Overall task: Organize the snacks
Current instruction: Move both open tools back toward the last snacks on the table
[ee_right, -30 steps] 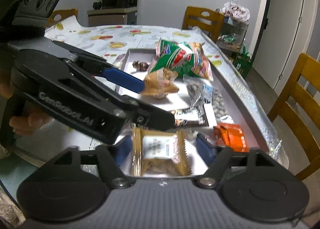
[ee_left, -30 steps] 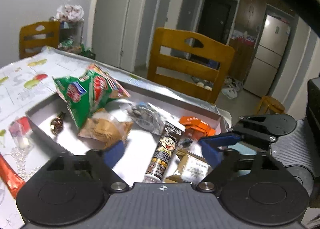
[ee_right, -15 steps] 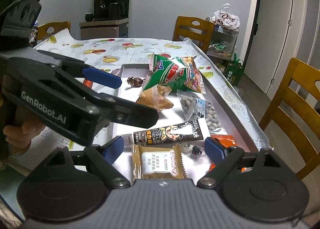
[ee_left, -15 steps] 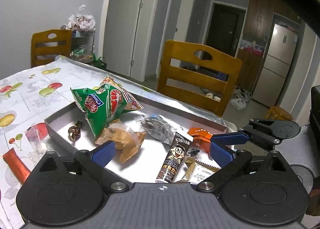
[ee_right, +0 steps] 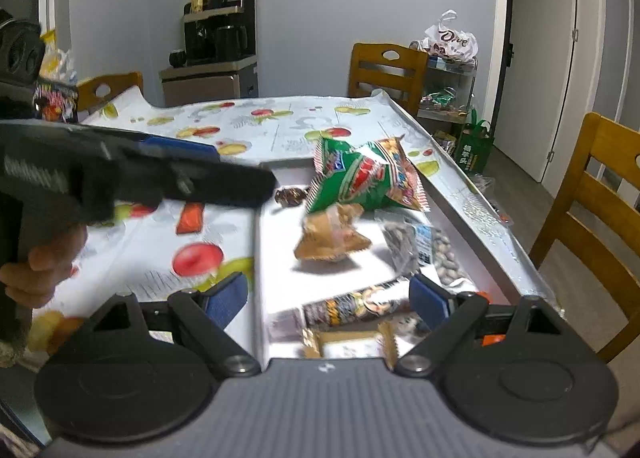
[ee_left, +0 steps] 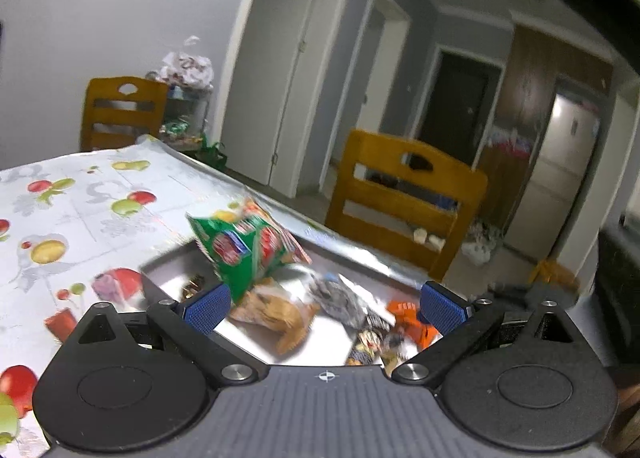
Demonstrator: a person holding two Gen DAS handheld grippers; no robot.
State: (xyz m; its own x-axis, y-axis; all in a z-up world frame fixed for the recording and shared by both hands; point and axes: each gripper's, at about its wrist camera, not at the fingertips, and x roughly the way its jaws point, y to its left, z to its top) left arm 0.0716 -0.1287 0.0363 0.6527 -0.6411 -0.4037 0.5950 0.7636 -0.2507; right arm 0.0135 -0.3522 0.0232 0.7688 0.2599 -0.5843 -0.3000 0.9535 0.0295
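Both tongs just pulled up and back from the tray (ee_right: 486, 224), left tongs (ee_left: 326, 304) and right tongs (ee_right: 326, 298) wide open, holding nothing. Snacks (ee_right: 362, 180) all sit in the tray on the tabletop (ee_right: 248, 118), so sorting looks about finished.

Tray (ee_right: 500, 242) on table (ee_right: 280, 118): chip bag (ee_right: 360, 178) far, cookie packet (ee_right: 332, 236) just nearer, nut pack (ee_right: 424, 250) right, candy (ee_right: 290, 196) far left.
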